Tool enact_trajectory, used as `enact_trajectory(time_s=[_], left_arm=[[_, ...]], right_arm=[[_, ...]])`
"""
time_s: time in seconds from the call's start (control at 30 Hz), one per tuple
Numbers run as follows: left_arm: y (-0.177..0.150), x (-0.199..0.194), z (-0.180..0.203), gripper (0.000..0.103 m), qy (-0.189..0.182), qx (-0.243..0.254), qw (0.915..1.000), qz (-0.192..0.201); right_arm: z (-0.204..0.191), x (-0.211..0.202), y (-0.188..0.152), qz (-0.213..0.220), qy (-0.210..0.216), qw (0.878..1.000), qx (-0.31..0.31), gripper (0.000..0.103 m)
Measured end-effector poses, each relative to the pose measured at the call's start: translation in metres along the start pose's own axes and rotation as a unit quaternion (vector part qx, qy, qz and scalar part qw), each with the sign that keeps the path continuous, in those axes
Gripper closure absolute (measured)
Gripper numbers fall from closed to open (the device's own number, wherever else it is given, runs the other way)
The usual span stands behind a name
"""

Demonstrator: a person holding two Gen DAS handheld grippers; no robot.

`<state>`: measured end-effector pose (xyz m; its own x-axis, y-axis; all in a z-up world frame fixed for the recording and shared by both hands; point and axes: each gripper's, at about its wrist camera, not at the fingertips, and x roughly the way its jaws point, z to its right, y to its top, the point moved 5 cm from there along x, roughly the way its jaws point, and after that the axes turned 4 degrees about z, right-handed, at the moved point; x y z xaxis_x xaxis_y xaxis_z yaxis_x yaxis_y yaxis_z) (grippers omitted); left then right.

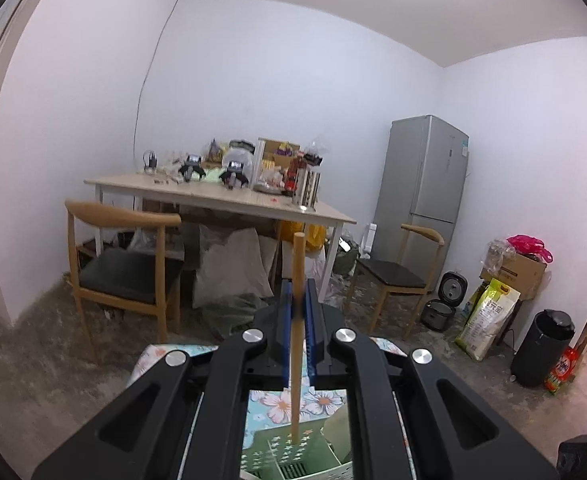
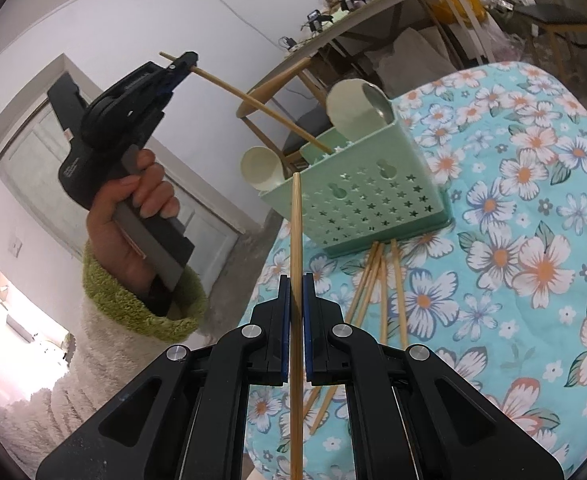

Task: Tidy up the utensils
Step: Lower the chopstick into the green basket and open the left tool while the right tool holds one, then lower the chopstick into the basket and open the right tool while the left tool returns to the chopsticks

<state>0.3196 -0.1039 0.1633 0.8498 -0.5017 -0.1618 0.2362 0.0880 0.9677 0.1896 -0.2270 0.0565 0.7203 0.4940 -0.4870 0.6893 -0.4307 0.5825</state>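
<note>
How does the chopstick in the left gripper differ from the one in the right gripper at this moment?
The left gripper's chopstick already has its lower tip inside the green basket; the right gripper's chopstick is outside the basket, its tip short of the basket's wall. In the right wrist view the left one slants down into the basket, while the right one runs straight along its gripper's fingers. Both are plain wooden sticks, each clamped between shut fingers.
</note>
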Motion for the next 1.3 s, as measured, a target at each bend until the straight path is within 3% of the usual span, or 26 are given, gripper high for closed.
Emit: enact_trajectory(time_s=[0.33,0.57,0.6,0.73,1.07,1.3], left_arm=[[-0.04,0.031,-0.008,0.098,0.023,0.005,0.9986,-0.047],[-0.055,0.031,-0.011,0.097,0.008,-0.002,0.9964,-0.085],[-0.055,0.03,-0.01,0.095,0.006,-0.002,0.9962,-0.087],[-0.055,0.019,-0.006,0.061,-0.01,-0.008,0.9957,-0.091],[-0.04,-0.051,-0.011,0.046,-0.017,-0.015,0.9984,-0.051],[-0.066,-0.111,-0.031,0.039,-0.02,-0.041,0.9973,-0.057]], right_arm=[[0.019,0.005,0.0,-0.006,-0.006,1.0,0.019,0.099],[0.014,0.001,0.0,-0.003,-0.01,1.0,0.015,0.099],[0.012,0.0,0.0,-0.002,-0.011,1.0,0.013,0.099],[0.004,-0.002,0.002,0.001,-0.017,1.0,0.001,0.099],[-0.027,-0.009,0.023,0.023,-0.035,0.998,-0.047,0.099],[-0.059,-0.004,0.069,0.062,-0.048,0.991,-0.109,0.099]])
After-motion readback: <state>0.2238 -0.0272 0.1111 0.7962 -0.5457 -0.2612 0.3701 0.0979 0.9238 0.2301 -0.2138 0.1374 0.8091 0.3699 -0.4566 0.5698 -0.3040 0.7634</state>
